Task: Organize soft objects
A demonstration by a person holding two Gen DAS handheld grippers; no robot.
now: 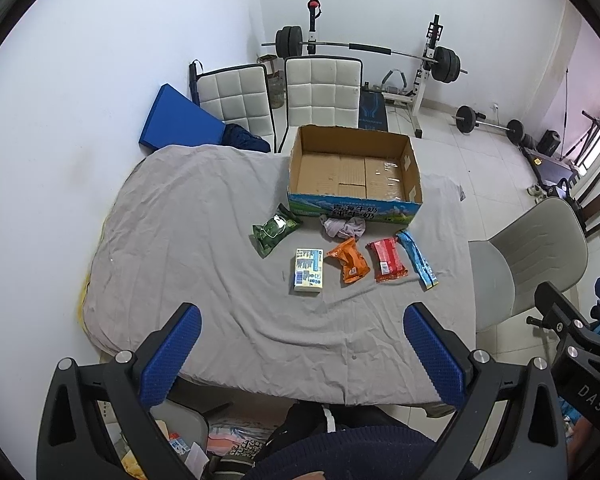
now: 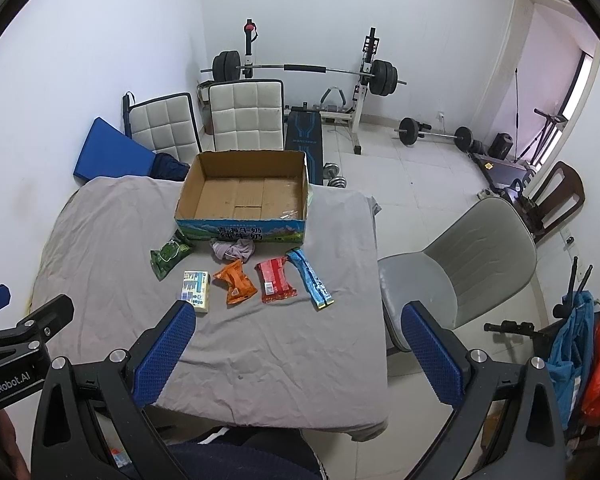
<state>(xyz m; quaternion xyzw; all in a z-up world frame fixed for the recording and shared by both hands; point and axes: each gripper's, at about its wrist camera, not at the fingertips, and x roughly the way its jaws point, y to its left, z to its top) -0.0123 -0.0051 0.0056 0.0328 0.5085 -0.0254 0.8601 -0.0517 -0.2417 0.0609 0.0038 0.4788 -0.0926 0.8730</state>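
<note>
Blue-padded left gripper [image 1: 300, 354] and right gripper [image 2: 300, 354] hover at near bench edge, jaws spread wide, nothing held, likely poised before first pick. Grey cloth [image 1: 172, 240] covers bench [image 2: 364, 428]. Mid-bench row, spaced apart for easy grasping: white pack [image 1: 308, 271], orange pouch [image 1: 349, 261], red pouch [image 1: 388, 260], blue stick pack [image 1: 417, 258]. Green pouch [image 1: 274, 230] farther left. Crumpled pale fabric [image 1: 345, 227] just before cardboard box [image 1: 356, 204], open-topped, bare inside, probably intended container. Chairs, barbell rack beyond.
</note>
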